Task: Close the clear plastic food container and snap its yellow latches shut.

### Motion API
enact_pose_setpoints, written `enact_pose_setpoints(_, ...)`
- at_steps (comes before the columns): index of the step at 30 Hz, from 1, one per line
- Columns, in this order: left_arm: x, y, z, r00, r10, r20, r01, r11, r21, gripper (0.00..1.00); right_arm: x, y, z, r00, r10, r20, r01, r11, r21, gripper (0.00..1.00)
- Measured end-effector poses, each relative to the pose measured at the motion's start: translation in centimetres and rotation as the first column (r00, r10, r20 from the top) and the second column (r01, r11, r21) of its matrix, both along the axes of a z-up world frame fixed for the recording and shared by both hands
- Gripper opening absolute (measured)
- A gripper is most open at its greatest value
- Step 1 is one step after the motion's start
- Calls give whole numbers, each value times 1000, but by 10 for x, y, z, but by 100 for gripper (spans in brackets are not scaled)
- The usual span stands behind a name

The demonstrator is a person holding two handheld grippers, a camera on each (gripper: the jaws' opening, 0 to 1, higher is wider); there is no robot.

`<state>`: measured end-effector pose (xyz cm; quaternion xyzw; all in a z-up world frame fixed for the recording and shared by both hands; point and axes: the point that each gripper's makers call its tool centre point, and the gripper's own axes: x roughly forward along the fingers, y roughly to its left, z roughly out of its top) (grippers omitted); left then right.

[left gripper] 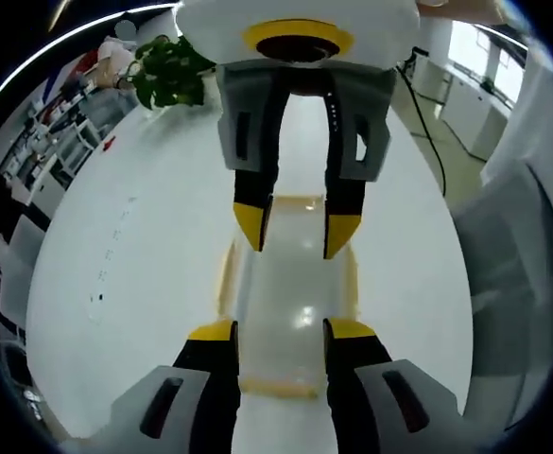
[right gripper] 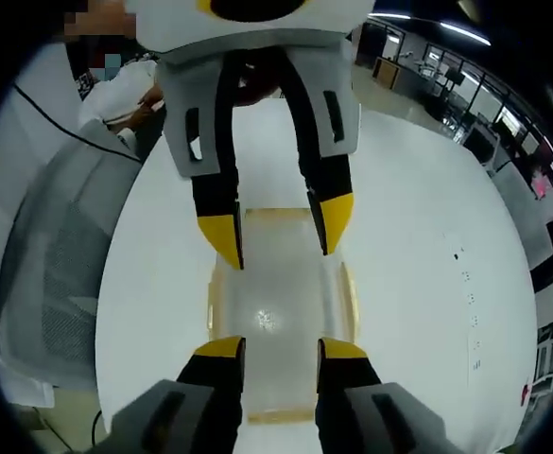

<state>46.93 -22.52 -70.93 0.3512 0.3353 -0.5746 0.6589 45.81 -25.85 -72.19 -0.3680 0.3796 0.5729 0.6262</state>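
A clear plastic food container [left gripper: 295, 312] with yellow latches [left gripper: 278, 386] lies on the white tabletop [left gripper: 144, 255] between two facing hand-held grippers, left [left gripper: 281, 331] and right [right gripper: 278, 348], both parted. It probably feels light, stiff, slippery; press latches at edges.

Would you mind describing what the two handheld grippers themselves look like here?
Both look alike: the left gripper and the right gripper each have two black jaws with yellow tips, mounted in grey housings with dark slots. Seen from opposite, each carries a white body above its jaws; in the left gripper view a yellow ring circles a dark round opening on it.
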Motion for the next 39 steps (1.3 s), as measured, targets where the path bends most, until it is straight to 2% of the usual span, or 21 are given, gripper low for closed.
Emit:
enact_pose_setpoints(12, 0, -6, -1, 1000, -6, 1, 6, 1000, -10, 31, -1, 8, 1, 1000, 30, 5, -30, 999, 15, 27)
enact_pose_setpoints(26, -12, -7, -11, 1000, -13, 2, 13, 1000, 2, 33, 14, 11, 2, 1000, 16, 24, -17, 999, 29, 28)
enact_pose_setpoints(39, -18, -9, -7, 999, -39, 27, 39, 999, 7, 33, 26, 16, 4, 999, 12, 37, -14, 999, 39, 29)
